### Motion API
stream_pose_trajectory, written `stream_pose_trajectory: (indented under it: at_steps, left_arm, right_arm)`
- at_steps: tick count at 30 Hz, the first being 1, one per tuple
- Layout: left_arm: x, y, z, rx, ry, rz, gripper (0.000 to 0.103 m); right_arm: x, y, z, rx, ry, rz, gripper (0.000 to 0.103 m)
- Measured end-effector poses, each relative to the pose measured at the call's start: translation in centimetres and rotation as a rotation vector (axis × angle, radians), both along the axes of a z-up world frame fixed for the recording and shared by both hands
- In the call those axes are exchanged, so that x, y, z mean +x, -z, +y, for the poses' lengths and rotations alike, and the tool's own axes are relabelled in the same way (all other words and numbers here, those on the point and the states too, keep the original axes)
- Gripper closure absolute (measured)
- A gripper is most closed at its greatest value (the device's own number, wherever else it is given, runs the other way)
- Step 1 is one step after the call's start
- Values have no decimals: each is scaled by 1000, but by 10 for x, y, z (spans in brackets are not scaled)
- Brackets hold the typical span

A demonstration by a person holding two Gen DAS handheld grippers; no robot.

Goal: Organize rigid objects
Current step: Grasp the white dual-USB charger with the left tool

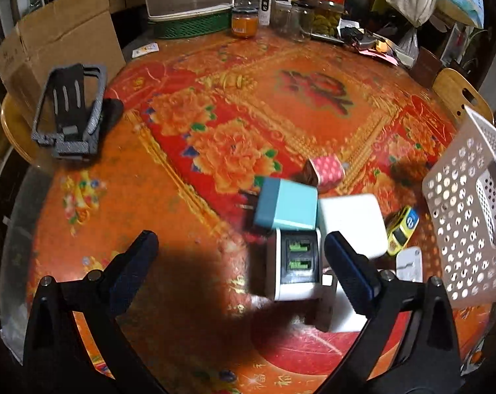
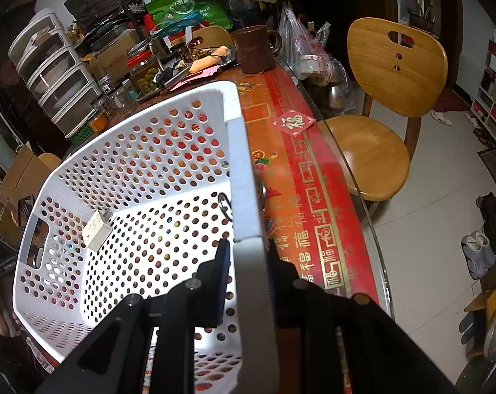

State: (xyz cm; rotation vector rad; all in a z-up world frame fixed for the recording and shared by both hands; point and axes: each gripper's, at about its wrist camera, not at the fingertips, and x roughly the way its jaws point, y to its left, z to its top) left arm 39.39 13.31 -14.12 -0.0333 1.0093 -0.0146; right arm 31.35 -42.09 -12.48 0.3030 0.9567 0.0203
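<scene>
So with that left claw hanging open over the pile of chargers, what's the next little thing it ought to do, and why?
Probably ease the left gripper down and close on the white charger with green ports. Its jaws stand wide open and that charger lies between the fingers. The right gripper is shut on the white basket rim, tilting it, with one white charger already inside.

Left of the charger cluster (image 1: pixel 300 229) the tablecloth (image 1: pixel 169 197) lies open; the white basket (image 1: pixel 467 210) walls its right side.

Left gripper (image 1: pixel 241 249) agape, right gripper (image 2: pixel 248 256) clamped
</scene>
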Motion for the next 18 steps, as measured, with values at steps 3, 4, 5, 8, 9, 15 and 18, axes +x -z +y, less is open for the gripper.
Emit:
stream_pose_trajectory:
  at_steps: [3,4,5,8,9,15,18]
  left_arm:
    - [-6,5,-6,22,0,-7,8]
    - [-7,7,-11,31,-6,-5,12]
    - [-6,9,-12,37,-11,2,22]
    - [2,20,-24,37,1,34,47]
    - [6,26,-28,54,8,43,49]
    - [6,31,-33,34,3,36,61]
    - [4,33,-34,51,-10,20,77]
  right_arm:
    - [0,0,0,-2,-1,2,84]
    - [0,0,0,-2,-2,2,84]
    - [0,0,0,-1,-1,1,84]
    - [1,0,1,-1,-1,4,84]
    - [1,0,1,-2,-1,4,84]
    - [1,0,1,-3,-2,5,84]
    - [1,0,2,-6,-2,7,84]
